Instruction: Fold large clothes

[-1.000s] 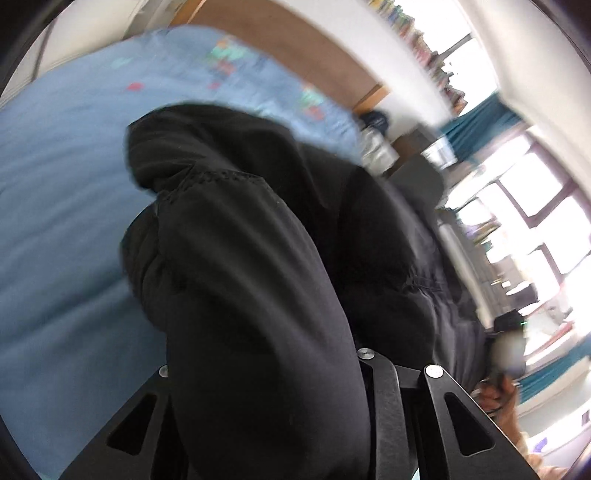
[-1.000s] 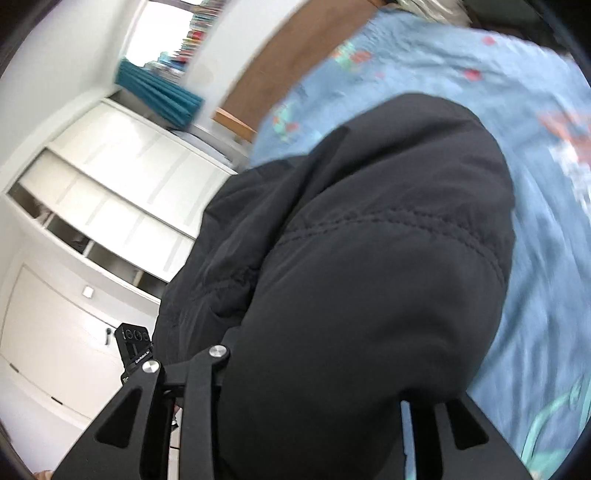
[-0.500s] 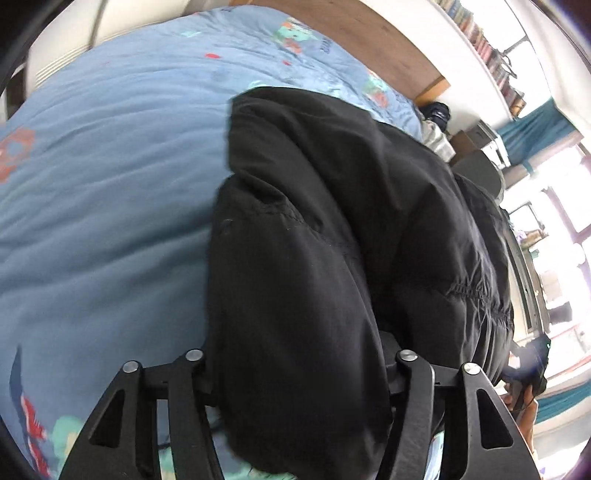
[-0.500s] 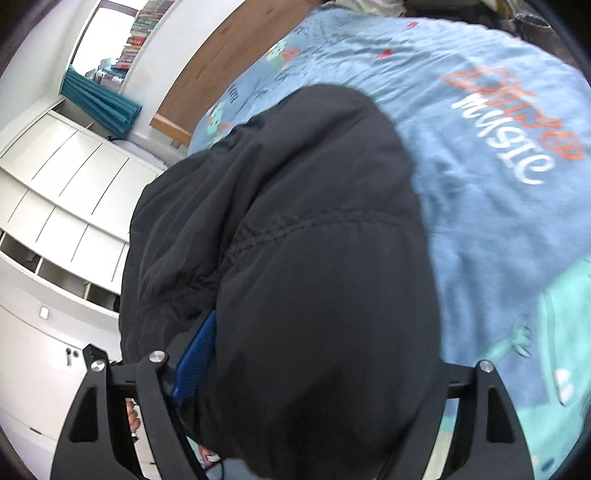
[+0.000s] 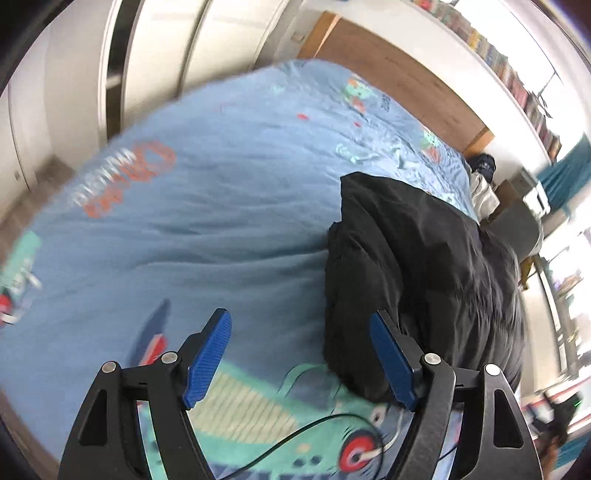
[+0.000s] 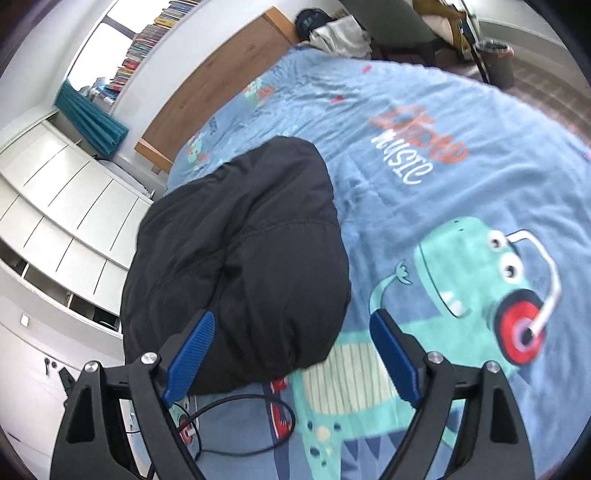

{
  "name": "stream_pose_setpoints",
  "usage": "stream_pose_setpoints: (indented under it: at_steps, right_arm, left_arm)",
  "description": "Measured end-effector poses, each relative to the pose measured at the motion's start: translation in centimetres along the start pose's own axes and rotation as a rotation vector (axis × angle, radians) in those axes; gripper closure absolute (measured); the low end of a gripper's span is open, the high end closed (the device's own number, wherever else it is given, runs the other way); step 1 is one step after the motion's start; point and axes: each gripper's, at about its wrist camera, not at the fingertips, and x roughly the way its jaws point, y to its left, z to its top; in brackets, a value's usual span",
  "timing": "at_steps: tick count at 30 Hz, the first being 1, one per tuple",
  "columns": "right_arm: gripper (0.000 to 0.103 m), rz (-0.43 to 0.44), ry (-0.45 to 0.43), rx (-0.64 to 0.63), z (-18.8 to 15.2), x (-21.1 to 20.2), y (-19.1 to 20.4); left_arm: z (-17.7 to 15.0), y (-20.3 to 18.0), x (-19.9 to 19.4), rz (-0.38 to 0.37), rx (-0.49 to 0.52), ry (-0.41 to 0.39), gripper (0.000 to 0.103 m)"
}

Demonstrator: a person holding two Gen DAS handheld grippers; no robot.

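Observation:
A black padded jacket (image 5: pixel 424 269) lies bunched and folded over on the blue printed bedspread (image 5: pixel 221 206). In the left wrist view it sits to the right of my left gripper (image 5: pixel 299 332), whose blue pads (image 5: pixel 208 354) stand apart and are still opening, with only bedspread between them. In the right wrist view the same jacket (image 6: pixel 243 258) lies ahead and left. My right gripper (image 6: pixel 291 332) is opening too, pulled back from the jacket's near edge, which still shows between the pads without touching them.
A thin black cable (image 6: pixel 236 424) loops on the bedspread just in front of both grippers. A wooden headboard (image 6: pixel 221 74) bounds the far end. White cupboards (image 6: pixel 55 206) stand beside the bed, and clothes (image 6: pixel 340 33) are piled past the far corner.
Both grippers let go of the black jacket, opened wide and drew back from it. The jacket dropped onto the bedspread and now lies free.

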Motion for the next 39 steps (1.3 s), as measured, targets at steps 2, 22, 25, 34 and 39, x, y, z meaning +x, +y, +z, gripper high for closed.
stream_pose_setpoints:
  at_steps: [2,22,25,34,39]
  right_arm:
    - [0.017,-0.003,-0.018,-0.04,-1.0,-1.9,1.4]
    - [0.017,-0.062,-0.134,-0.243,-12.8,-14.2,6.0]
    - [0.017,-0.1,-0.153,-0.283,-14.4,-15.5,6.8]
    - [0.016,-0.178,-0.182,-0.378,-19.6,-17.6,10.3]
    - [0.016,-0.192,-0.192,-0.411,-21.5,-18.2,12.1]
  left_arm:
    - [-1.1,-0.5,-1.9,-0.001,0.025,-0.026,0.027]
    - [-12.1,-5.4,-12.3,0.042,0.163,-0.212,0.024]
    - [-13.7,-6.4,-13.1,0.053,0.184,-0.24,0.024]
    - [-18.4,-10.1,-13.9,0.098,0.258,-0.255,0.017]
    - [-19.9,-11.7,-14.4,0.132,0.29,-0.283,0.012]
